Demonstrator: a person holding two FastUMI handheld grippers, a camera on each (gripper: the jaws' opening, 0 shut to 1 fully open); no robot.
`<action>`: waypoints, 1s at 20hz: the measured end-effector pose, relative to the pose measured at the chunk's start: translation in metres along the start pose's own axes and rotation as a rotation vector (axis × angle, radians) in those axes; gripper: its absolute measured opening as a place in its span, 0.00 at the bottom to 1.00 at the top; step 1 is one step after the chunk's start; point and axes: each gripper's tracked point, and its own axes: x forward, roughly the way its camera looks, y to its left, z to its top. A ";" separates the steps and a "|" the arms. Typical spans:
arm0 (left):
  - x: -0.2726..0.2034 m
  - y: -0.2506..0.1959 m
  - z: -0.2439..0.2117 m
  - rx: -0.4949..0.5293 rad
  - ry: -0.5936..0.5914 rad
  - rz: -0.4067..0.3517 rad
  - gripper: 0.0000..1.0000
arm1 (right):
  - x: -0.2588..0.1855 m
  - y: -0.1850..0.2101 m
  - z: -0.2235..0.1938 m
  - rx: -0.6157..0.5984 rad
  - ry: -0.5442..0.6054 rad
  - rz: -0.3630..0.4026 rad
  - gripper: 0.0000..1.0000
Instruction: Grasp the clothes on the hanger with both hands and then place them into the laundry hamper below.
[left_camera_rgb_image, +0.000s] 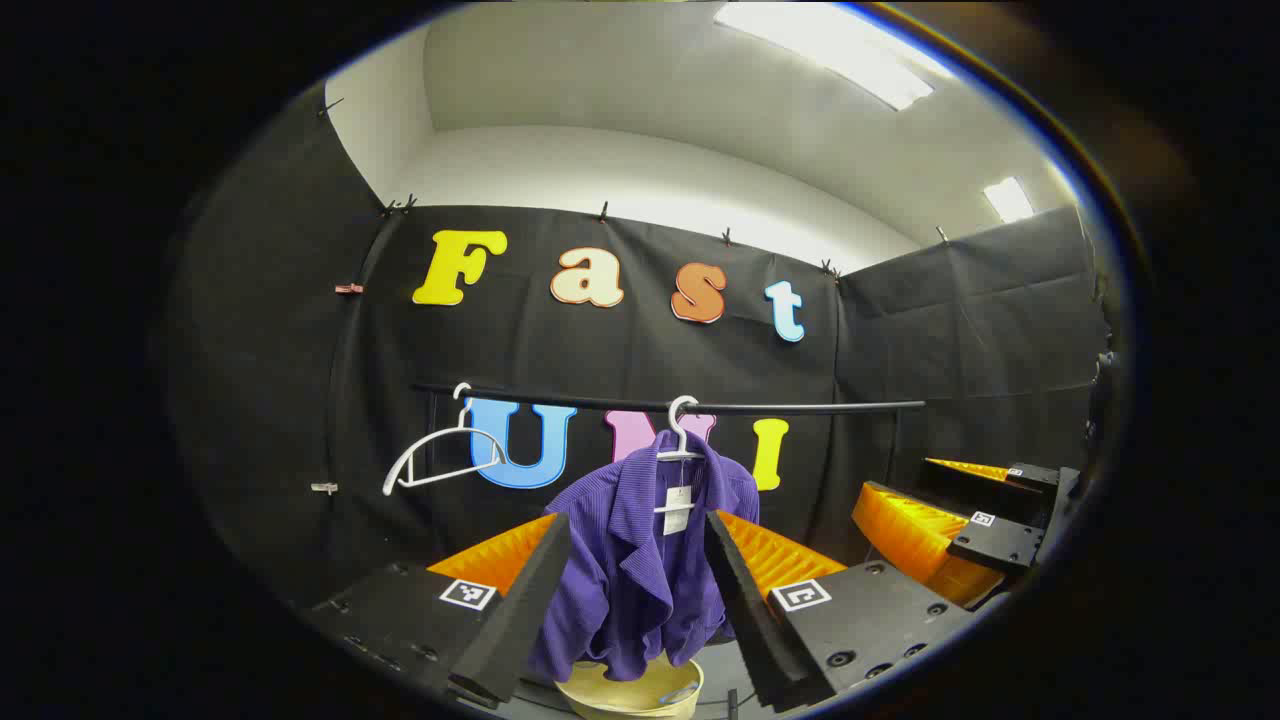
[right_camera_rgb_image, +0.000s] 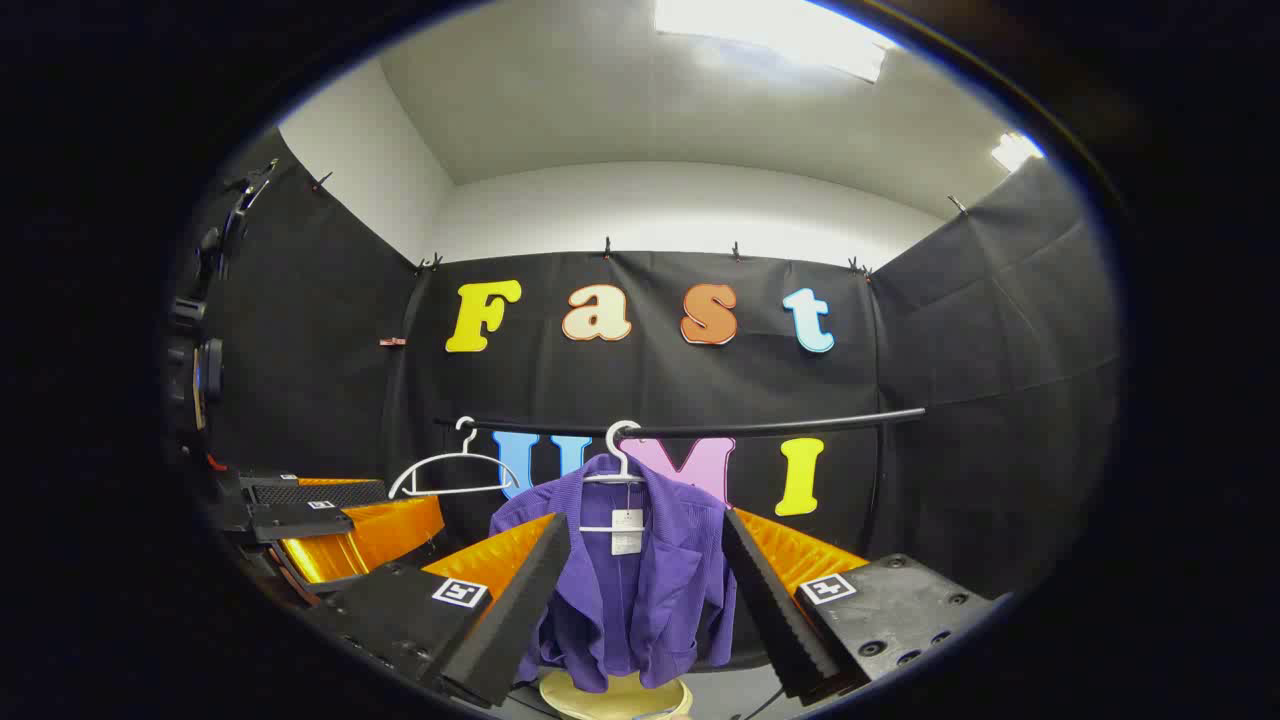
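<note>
Jacket (left_camera_rgb_image: 640, 560), purple, hangs on a white hanger (left_camera_rgb_image: 682, 430) from the black rail (left_camera_rgb_image: 800, 405), directly above the cream hamper (left_camera_rgb_image: 630, 690). A second white hanger (left_camera_rgb_image: 440, 455) hangs bare farther along the rail. The left gripper (left_camera_rgb_image: 637, 600) is spread wide, well short of the jacket, which shows between its fingers. The right gripper (right_camera_rgb_image: 640, 605) is also wide apart and off the jacket (right_camera_rgb_image: 630, 590), with the hamper (right_camera_rgb_image: 615, 698) below. The left view shows the right gripper off to one side.

Purple jacket (right_camera_rgb_image: 640, 580) on hanger (right_camera_rgb_image: 618, 462); hamper (right_camera_rgb_image: 612, 697) below
</note>
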 end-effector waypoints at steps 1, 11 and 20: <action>0.000 0.001 0.000 0.002 0.001 0.001 0.85 | 0.000 0.001 0.001 -0.005 -0.002 0.001 0.97; 0.000 0.002 0.003 -0.003 -0.011 -0.007 0.85 | -0.001 0.010 0.003 -0.041 -0.018 0.022 0.97; -0.002 -0.004 0.002 -0.016 -0.021 -0.035 0.85 | -0.007 0.009 0.005 -0.059 -0.026 -0.001 0.97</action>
